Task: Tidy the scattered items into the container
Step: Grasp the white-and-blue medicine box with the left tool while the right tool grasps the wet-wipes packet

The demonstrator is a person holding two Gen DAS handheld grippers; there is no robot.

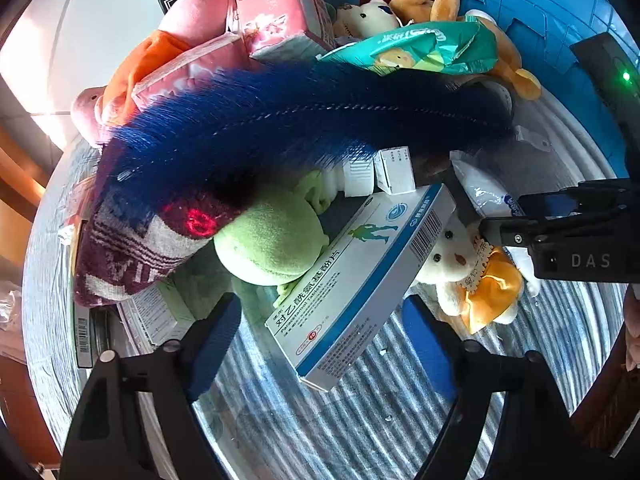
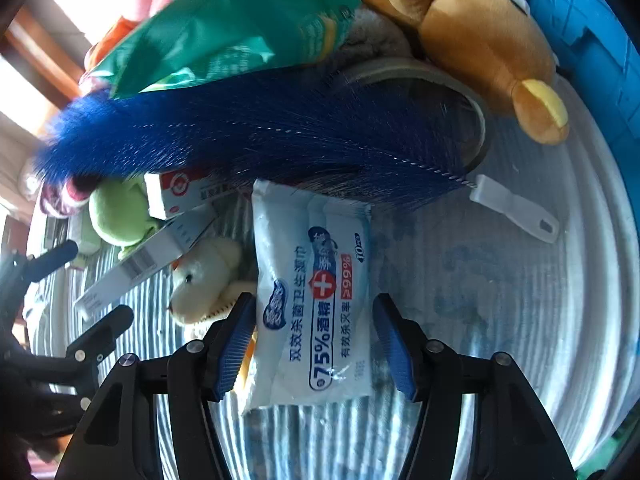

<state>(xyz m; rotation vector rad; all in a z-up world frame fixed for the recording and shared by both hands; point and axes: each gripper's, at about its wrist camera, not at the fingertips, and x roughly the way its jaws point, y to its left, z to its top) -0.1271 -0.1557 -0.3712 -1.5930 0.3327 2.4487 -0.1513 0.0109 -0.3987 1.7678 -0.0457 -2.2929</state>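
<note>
My left gripper (image 1: 320,344) is open, its blue pads either side of a white and blue medicine box (image 1: 360,284) that leans on a green plush frog (image 1: 272,240). My right gripper (image 2: 314,348) is open around a white pack of alcohol wipes (image 2: 316,292) lying on the striped cloth (image 2: 480,300). A big blue bottle brush (image 1: 300,120) lies across the pile; its white handle (image 2: 516,208) shows in the right wrist view. The blue container (image 1: 540,4) stands at the far right. The right gripper also shows in the left wrist view (image 1: 560,232).
Pink tissue packs (image 1: 272,8), a green snack bag (image 1: 420,48), a brown plush monkey (image 2: 480,40), a small white bear (image 1: 460,260), a knitted maroon cloth (image 1: 140,248) and small white boxes (image 1: 380,172) crowd the striped cloth. The left gripper shows at the left edge (image 2: 72,320).
</note>
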